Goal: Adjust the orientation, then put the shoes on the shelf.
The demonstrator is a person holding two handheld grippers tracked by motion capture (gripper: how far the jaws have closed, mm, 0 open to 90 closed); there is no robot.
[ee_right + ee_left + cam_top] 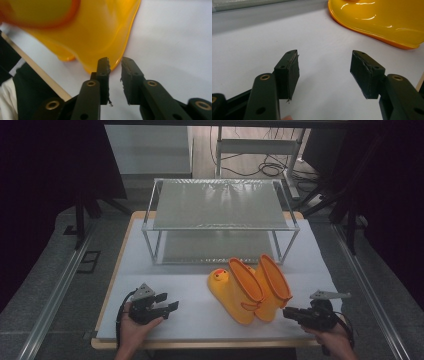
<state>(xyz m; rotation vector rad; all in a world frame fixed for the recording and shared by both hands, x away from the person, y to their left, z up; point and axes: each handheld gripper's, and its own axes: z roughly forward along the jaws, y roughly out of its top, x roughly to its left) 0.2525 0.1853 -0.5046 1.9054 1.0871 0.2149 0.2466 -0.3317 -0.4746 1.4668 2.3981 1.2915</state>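
Note:
Two yellow rubber boots (250,290) with orange rims lie side by side on the white table cover (165,270); the left one has a duck face on its toe. My left gripper (170,302) rests on the cover to their left, pointing at them, with its jaws wide apart and nothing between them. In the left gripper view (324,65) a boot (382,20) lies beyond its jaws at the upper right. My right gripper (286,312) sits just right of the boots. In the right gripper view (115,62) its jaws stand slightly apart, just short of the boot's edge (95,32), with nothing between them.
A two-level metal rack (220,205) with mesh shelves stands at the back of the table, behind the boots. The table's wooden front edge (42,75) runs close to my right gripper. Rails flank the table on both sides.

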